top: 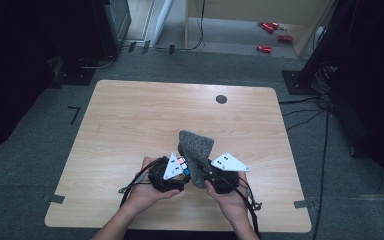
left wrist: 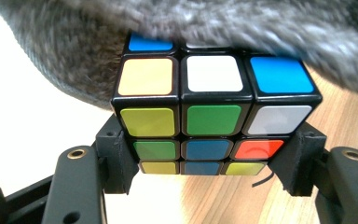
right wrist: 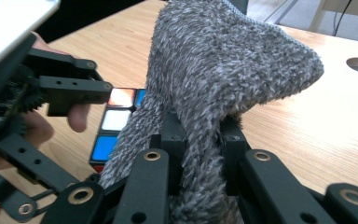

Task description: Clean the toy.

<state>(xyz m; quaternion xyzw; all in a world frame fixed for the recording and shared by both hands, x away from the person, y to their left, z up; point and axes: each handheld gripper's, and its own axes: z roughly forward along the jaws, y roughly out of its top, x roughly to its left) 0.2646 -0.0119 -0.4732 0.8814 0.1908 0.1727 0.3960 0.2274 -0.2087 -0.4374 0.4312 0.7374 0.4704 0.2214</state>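
Left claw [left wrist: 205, 154] clamps one puzzle cube [left wrist: 209, 116]; right claw [right wrist: 200, 149] pinches one grey cloth [right wrist: 223, 79].

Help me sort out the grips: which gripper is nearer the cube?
Left. The left gripper is shut on the cube, jaws pressing its sides. The right gripper sits just beside it, shut on the grey cloth that drapes against the cube.

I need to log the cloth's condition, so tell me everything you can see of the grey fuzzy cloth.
The grey fuzzy cloth looks like thick, shaggy microfibre or chenille with a finer knit underside. The right gripper is shut on a bunched fold of it, so it stands up in a peak above the wooden table. It drapes against and over the top of the multicoloured puzzle cube, clamped in the left gripper.
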